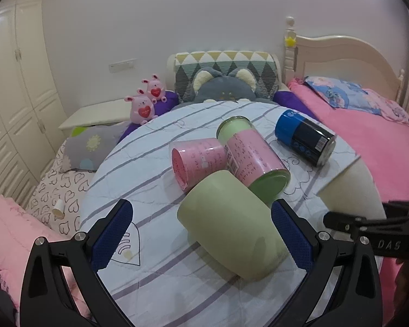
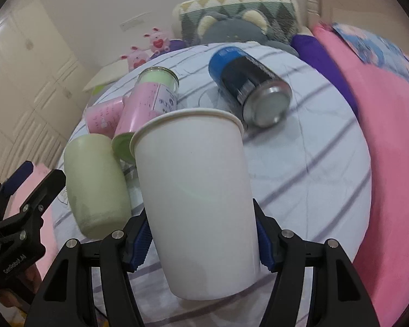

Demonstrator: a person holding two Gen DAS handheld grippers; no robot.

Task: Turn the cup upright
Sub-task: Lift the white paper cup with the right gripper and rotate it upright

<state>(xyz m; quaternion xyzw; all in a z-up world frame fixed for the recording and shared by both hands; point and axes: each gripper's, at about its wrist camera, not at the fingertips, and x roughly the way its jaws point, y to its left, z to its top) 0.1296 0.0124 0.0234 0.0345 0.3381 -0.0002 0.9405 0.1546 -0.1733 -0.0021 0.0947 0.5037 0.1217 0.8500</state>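
My right gripper (image 2: 201, 239) is shut on a white paper cup (image 2: 196, 190) and holds it above the round table, tilted, with its rim pointing away from me. The same cup shows at the right edge of the left wrist view (image 1: 351, 190). A pale green cup (image 1: 231, 226) lies on its side on the table, between the fingers of my open left gripper (image 1: 201, 229). The right blue pad (image 1: 291, 234) is close to the green cup; the left one stands well clear. The green cup also shows in the right wrist view (image 2: 95, 179).
The round table (image 1: 155, 278) has a striped cloth. On it lie a pink cup (image 1: 199, 160), a pink-and-green can (image 1: 253, 152) and a blue-and-black can (image 1: 305, 136), all on their sides. Beds, pillows and plush toys (image 1: 147, 100) surround the table.
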